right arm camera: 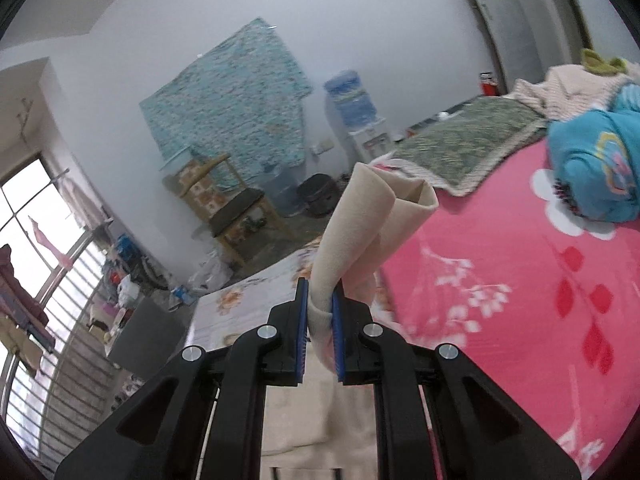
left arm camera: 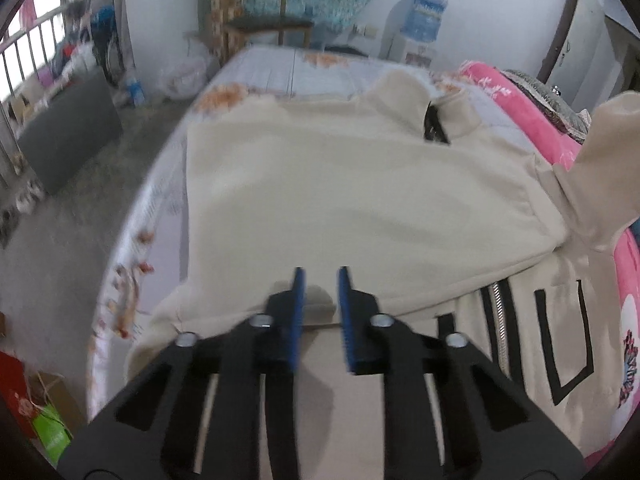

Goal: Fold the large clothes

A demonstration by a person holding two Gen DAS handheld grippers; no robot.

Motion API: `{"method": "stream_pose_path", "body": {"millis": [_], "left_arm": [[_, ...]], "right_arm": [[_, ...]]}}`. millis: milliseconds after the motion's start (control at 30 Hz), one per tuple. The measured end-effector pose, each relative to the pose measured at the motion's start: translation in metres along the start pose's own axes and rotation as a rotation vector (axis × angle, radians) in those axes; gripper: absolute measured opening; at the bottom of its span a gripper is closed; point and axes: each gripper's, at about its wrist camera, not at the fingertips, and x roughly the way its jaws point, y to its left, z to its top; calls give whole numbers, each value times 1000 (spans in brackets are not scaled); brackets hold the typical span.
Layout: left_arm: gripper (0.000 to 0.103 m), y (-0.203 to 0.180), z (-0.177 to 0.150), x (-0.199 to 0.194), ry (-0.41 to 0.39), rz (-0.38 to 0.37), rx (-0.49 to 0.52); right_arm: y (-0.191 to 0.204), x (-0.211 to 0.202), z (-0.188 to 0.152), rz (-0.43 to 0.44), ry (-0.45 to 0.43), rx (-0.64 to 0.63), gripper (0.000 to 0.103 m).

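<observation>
A cream zip-up jacket (left arm camera: 340,200) lies spread on the bed, one half folded over so its plain back faces up; the zipper (left arm camera: 498,320) and black lettering show at the lower right. My left gripper (left arm camera: 321,276) hovers over the jacket's near edge, its blue pads close together with only a narrow gap and no cloth in it. My right gripper (right arm camera: 319,288) is shut on a cream sleeve (right arm camera: 372,216), which stands up curled above the pads. The left wrist view shows the same raised sleeve (left arm camera: 600,168) at the right edge.
The bed has a pale floral sheet (left arm camera: 280,72) with a pink flowered blanket (right arm camera: 500,280) on its right half, and a green mat (right arm camera: 460,148) and bundled bedding (right arm camera: 592,168) beyond. A wooden chair (left arm camera: 272,24) and a water dispenser (left arm camera: 420,28) stand past the bed's far end.
</observation>
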Motion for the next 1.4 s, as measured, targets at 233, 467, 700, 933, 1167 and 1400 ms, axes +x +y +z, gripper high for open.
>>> {"method": "stream_pose_path", "body": {"millis": [233, 467, 700, 933, 1167, 1400], "left_arm": [[0, 23, -11, 6, 28, -58, -41], [0, 37, -16, -15, 28, -118, -48], [0, 52, -18, -45, 21, -176, -66], [23, 47, 4, -40, 8, -215, -94], [39, 41, 49, 25, 102, -184, -188], [38, 46, 65, 60, 140, -228, -307]], "right_arm": [[93, 54, -37, 111, 66, -85, 11], [199, 125, -126, 239, 232, -334, 14], [236, 177, -219, 266, 532, -506, 50], [125, 154, -155, 119, 446, -345, 57], [-12, 149, -108, -97, 417, -142, 57], [-79, 165, -115, -124, 455, -34, 57]]}}
